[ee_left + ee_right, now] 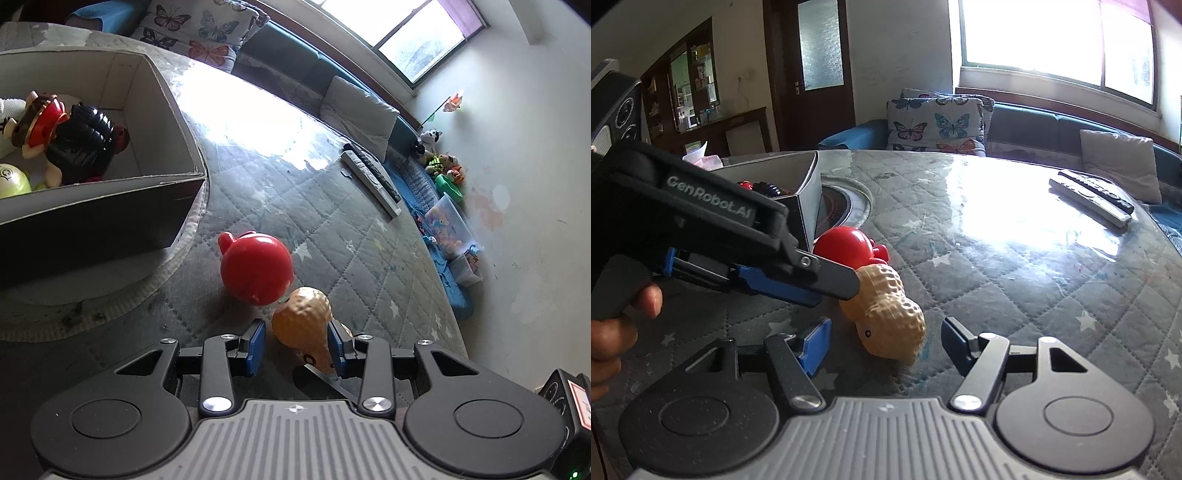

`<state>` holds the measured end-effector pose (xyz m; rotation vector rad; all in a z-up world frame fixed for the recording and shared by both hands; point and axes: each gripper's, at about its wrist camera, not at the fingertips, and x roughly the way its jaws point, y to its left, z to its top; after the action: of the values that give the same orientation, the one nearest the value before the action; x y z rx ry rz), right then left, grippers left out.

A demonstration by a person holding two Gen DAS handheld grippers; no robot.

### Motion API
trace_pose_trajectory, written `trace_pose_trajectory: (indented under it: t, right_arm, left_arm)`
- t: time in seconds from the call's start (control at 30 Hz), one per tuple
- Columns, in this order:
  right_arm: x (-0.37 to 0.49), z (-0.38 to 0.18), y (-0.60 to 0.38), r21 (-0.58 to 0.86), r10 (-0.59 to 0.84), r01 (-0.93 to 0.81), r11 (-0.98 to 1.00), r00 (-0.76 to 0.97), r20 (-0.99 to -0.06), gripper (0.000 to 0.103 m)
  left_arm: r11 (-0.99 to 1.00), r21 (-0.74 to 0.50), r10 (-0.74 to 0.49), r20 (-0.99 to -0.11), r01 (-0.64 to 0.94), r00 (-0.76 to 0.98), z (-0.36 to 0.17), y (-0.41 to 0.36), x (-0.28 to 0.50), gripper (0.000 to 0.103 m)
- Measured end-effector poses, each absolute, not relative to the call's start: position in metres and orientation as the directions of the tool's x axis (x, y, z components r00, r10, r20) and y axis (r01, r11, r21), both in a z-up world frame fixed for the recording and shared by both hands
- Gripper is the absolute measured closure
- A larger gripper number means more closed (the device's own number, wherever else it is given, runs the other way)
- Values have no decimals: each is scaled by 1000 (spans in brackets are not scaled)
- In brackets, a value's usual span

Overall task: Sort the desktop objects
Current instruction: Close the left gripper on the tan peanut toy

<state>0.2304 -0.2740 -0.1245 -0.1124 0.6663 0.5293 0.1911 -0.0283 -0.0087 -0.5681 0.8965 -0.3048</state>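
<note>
A tan peanut-shaped toy (303, 325) lies on the quilted table, touching a red round toy (256, 269). My left gripper (297, 345) has its blue pads around the peanut; the right pad touches it, the left pad stands a little apart. In the right wrist view the left gripper (827, 286) reaches in from the left over the peanut (890, 314), with the red toy (849, 245) behind. My right gripper (882, 345) is open, its pads on either side of the peanut's near end without touching it.
A cardboard box (166, 181) at the left holds several toys and shows again in the right wrist view (803, 184). Two remote controls (371, 177) lie at the table's far right edge. A sofa with cushions runs behind the table.
</note>
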Motion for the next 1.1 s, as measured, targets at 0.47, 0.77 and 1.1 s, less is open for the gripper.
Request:
trace_pose_trajectory:
  t: [0.47, 0.77, 1.1]
  right_arm:
    - [236, -130, -273, 88, 445, -505, 859, 651, -615, 60]
    - [234, -131, -276, 114, 459, -499, 859, 652, -603, 61]
    - [216, -128, -278, 143, 500, -531, 835, 624, -600, 61]
  left_arm:
    - [785, -619, -477, -632, -27, 611, -17, -26, 201, 64]
    - [767, -640, -488, -619, -36, 616, -19, -26, 204, 64]
    - [773, -634, -513, -619, 6, 594, -18, -24, 193, 64]
